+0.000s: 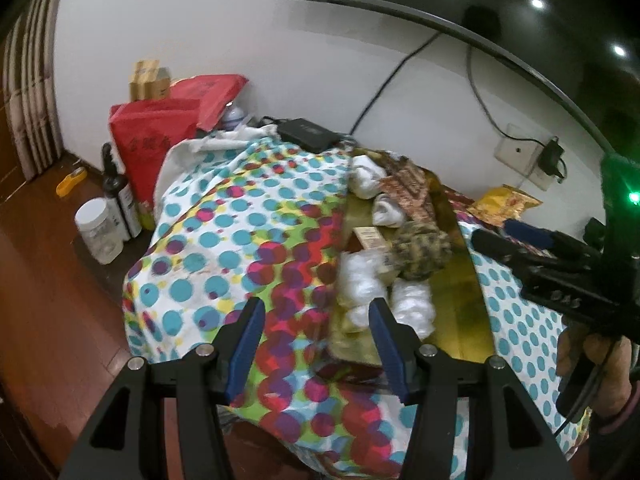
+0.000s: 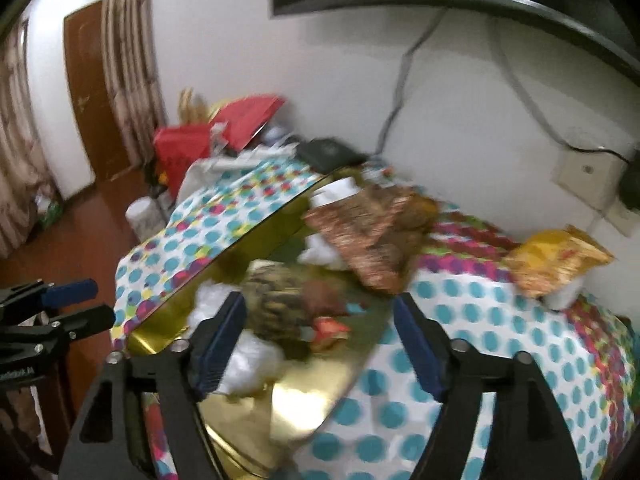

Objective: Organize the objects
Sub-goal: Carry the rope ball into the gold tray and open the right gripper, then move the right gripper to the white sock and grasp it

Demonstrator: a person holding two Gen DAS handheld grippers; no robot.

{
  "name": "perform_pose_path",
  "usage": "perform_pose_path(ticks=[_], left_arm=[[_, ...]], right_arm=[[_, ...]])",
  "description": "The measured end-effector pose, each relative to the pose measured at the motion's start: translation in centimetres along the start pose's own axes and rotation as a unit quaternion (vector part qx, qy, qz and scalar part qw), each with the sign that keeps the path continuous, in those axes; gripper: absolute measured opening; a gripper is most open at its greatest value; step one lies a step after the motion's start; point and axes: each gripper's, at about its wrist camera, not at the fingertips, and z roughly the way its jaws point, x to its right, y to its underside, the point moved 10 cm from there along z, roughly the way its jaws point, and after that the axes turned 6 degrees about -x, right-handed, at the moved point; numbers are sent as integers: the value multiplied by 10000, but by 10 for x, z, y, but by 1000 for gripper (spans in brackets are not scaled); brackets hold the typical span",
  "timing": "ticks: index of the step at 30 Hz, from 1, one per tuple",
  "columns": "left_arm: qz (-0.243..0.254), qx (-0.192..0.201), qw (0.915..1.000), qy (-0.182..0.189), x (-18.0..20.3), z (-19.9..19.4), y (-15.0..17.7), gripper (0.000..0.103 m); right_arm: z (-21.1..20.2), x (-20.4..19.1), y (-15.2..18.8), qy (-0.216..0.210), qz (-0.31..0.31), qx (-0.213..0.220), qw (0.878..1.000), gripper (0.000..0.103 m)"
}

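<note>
**Inspector:** Report the left gripper.

**Assistant:** The left gripper is held low over the near edge of the table, above the dotted tablecloth. Its blue-padded fingers stand wide apart with nothing between them: released. It points toward the wall; the right-hand finger overlaps the near left corner of the gold tray, but whether it touches is not clear.

**Inspector:** And the right?

**Assistant:** The right gripper is tilted, so the table leans in its view. Its fingers are also spread wide and hold nothing. It hangs over the tray, above the near pile of goods. In the left wrist view the same tool enters from the right, with the person's hand wrapped round its handle low at the frame edge.

**Inspector:** Location of the items?

**Assistant:** In the tray: white wrapped bundles nearest, a mottled knitted ball just behind them, a small tan box beside it, rolled white socks further back, and a brown patterned cloth toward the wall. A yellow snack bag lies on the tablecloth, outside the tray, near the wall socket.

**Inspector:** Surroundings?

**Assistant:** A black box at the far table edge, red bags on the left, a white jar and a dark bottle on the floor. The right view is blurred; finer detail cannot be read.
</note>
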Motion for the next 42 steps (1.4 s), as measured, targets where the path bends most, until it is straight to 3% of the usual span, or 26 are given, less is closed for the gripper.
perform_pose_path(ticks=[5,8,12,17,25,31,37,41,42], left_arm=[[303,-19,9994,192,40,1,-6,56],[546,-113,9970,534,81,4,-8,56],[975,-163,9925,714,131,11,-6,58],[1432,-364,9838,1012,196,26,6,62],[1996,-802,9695,1173,255,60,32,68],[1914,-983,9690,1210,263,84,34,68],[1784,-1053,9722,1091,259,106,27,68],[1721,-1055,9734,1085,261,115,23,68],[1725,-1067,9732,1086,262,117,23,68]], right_arm=[[-24,83,24,570,620,71,9964,87],[-28,141,46,962,1097,-40,9893,87],[-23,204,71,1371,1607,-269,9771,87],[0,251,76,1685,1601,-522,9712,88],[48,288,52,1729,1358,-793,9723,89],[78,312,37,1866,1214,-918,9706,90],[103,316,28,1675,1149,-960,9744,89],[114,313,26,1351,1165,-1031,9785,60],[114,312,26,1313,1197,-1030,9787,60]])
